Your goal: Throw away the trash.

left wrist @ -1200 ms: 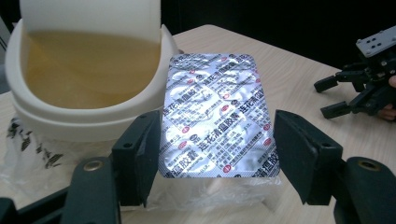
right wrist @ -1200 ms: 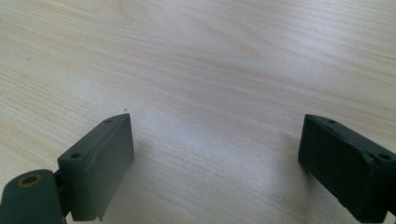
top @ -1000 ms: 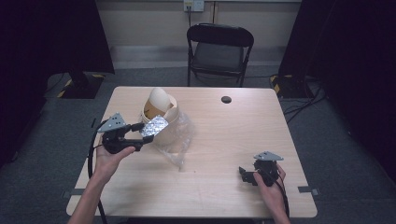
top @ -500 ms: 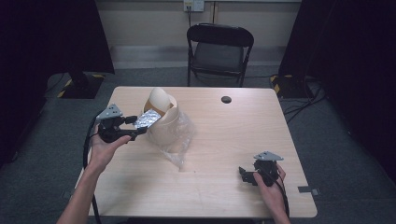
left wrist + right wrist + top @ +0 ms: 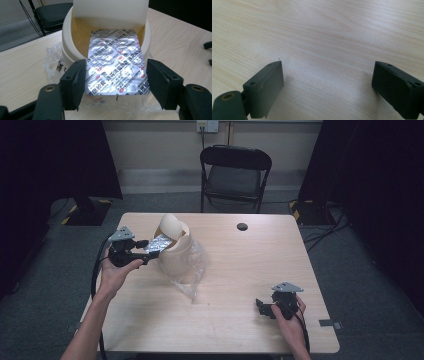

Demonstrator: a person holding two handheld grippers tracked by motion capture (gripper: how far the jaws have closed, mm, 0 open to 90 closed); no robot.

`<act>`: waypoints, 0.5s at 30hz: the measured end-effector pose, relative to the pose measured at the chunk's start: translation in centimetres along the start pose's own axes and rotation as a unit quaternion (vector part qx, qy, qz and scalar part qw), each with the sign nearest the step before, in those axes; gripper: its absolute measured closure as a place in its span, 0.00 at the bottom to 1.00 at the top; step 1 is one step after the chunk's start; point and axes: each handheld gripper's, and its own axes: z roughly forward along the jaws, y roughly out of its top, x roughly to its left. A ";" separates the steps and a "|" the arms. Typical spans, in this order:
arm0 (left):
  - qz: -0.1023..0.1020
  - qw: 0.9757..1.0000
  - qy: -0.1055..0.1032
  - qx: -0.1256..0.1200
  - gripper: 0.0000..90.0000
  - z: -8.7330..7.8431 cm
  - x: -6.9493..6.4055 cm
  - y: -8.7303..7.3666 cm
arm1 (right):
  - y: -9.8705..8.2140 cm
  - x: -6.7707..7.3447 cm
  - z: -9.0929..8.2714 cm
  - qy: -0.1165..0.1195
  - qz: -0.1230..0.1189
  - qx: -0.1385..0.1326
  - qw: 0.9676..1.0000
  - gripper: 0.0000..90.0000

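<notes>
The left gripper is pinching a foil blister pack by its long edges, the pack's long axis pointing straight ahead into the open mouth of the cream tub just beyond it, at the table's far left. The right gripper is idling spread and empty at the near right, well apart, so the left hand is nearer.

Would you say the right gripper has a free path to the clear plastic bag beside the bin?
Probably yes: bare table lies between the right gripper and the plastic bag, and its jaws stand open with nothing between them.
</notes>
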 end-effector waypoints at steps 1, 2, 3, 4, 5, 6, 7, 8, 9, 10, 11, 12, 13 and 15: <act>-0.002 1.000 0.001 -0.002 0.38 0.0 0.0 0.1 | 0.0 0.0 0.0 0.000 0.000 0.000 1.000 0.11; -0.003 1.000 0.000 -0.004 0.38 0.1 0.0 0.2 | 0.0 0.0 0.0 0.000 0.000 0.000 1.000 0.11; -0.005 1.000 0.000 -0.008 0.38 0.1 0.0 0.2 | 0.0 0.0 0.0 0.000 0.000 0.000 1.000 0.11; -0.003 1.000 0.000 -0.008 0.38 0.1 0.1 0.3 | 0.0 0.0 0.0 0.000 0.000 0.000 1.000 0.11; -0.005 1.000 0.001 -0.010 0.38 0.2 0.1 0.2 | 0.0 0.0 0.0 0.000 0.000 0.000 1.000 0.11; -0.005 1.000 0.002 -0.008 0.38 0.3 0.2 0.2 | 0.0 0.0 0.0 0.000 0.000 0.000 1.000 0.11; -0.005 1.000 0.004 -0.007 0.38 0.5 0.2 0.2 | 0.0 0.0 0.0 0.000 0.000 0.000 1.000 0.11; -0.007 1.000 0.003 -0.006 0.38 0.7 0.2 0.1 | 0.0 0.0 0.0 0.000 0.000 0.000 1.000 0.11; -0.006 1.000 0.004 -0.004 0.38 0.8 0.2 0.2 | 0.0 0.0 0.0 0.000 0.000 0.000 1.000 0.11; -0.012 1.000 0.003 -0.008 0.38 0.9 0.3 0.2 | 0.0 0.0 0.0 0.000 0.000 0.000 1.000 0.11; -0.012 1.000 0.005 -0.011 0.38 1.0 0.3 0.2 | 0.0 0.0 0.0 0.000 0.000 0.000 1.000 0.11; -0.012 1.000 0.005 -0.014 0.38 1.1 0.3 0.3 | 0.0 0.0 0.0 0.000 0.000 0.000 1.000 0.11; -0.014 1.000 0.004 -0.017 0.38 1.1 0.3 0.3 | 0.0 0.0 0.0 0.000 0.000 0.000 1.000 0.11; -0.013 1.000 0.008 -0.011 0.38 1.3 0.4 0.4 | 0.0 0.0 0.0 0.000 0.000 0.000 1.000 0.11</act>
